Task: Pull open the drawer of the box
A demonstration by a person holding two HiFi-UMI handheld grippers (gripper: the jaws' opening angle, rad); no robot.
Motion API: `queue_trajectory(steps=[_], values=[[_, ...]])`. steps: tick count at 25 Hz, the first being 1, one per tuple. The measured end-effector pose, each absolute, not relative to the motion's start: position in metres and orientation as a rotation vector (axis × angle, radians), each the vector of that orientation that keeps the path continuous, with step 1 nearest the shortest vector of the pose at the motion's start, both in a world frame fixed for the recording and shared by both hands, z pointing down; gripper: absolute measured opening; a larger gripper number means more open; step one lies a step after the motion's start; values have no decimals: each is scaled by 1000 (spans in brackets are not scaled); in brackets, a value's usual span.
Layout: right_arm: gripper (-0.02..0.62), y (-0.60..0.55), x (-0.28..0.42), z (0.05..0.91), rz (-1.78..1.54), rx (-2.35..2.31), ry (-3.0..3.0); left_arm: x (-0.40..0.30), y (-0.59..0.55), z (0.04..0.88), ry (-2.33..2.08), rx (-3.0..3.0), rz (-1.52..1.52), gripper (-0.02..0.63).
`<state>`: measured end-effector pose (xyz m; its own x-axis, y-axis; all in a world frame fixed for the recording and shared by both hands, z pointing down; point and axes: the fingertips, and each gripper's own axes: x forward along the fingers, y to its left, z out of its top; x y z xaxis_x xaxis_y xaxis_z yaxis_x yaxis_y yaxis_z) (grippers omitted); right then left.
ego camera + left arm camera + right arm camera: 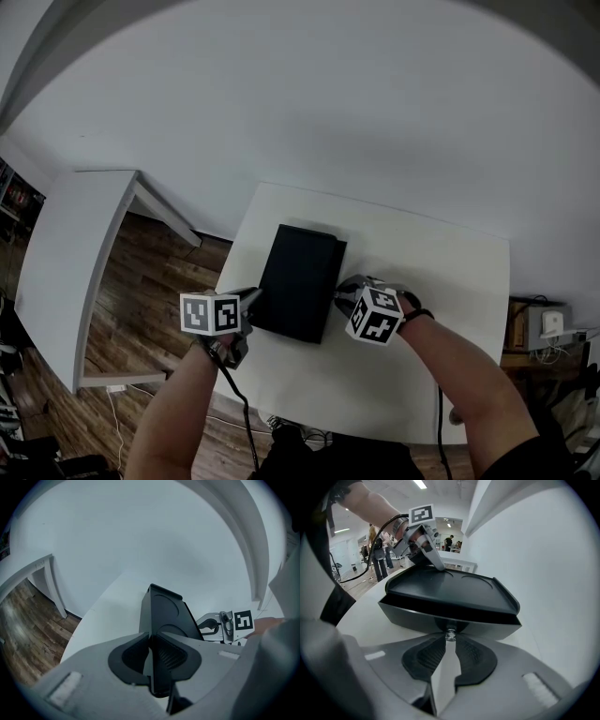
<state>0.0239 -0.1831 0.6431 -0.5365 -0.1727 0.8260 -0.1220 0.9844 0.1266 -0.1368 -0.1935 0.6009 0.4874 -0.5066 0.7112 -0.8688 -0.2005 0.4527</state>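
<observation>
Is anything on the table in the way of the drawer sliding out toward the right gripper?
Nothing visible. The table in front of the drawer is bare; only the right gripper, shut on the knob, is there.

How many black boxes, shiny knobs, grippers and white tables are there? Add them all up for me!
Black box: 1
Shiny knob: 1
Grippers: 2, the left gripper and the right gripper
White tables: 2, the table under the box and the side table
Total: 6
</observation>
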Motion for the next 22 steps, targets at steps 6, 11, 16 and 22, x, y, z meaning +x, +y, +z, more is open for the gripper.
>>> queue_trajectory(steps=[6,11,16,22], values=[[69,-182,33,643,-42,221,-2145,-136,-195,602,-1148,1858,519,61],[69,-181,39,643,-36,228,-2143,-137,-194,601,-1154,1856,511,61],[69,-180,46,642,-27,240,-2144,-137,-195,601,-1147,1860,511,63],[69,-178,52,642,-23,252,-2147,-137,-194,601,-1156,1856,503,63]])
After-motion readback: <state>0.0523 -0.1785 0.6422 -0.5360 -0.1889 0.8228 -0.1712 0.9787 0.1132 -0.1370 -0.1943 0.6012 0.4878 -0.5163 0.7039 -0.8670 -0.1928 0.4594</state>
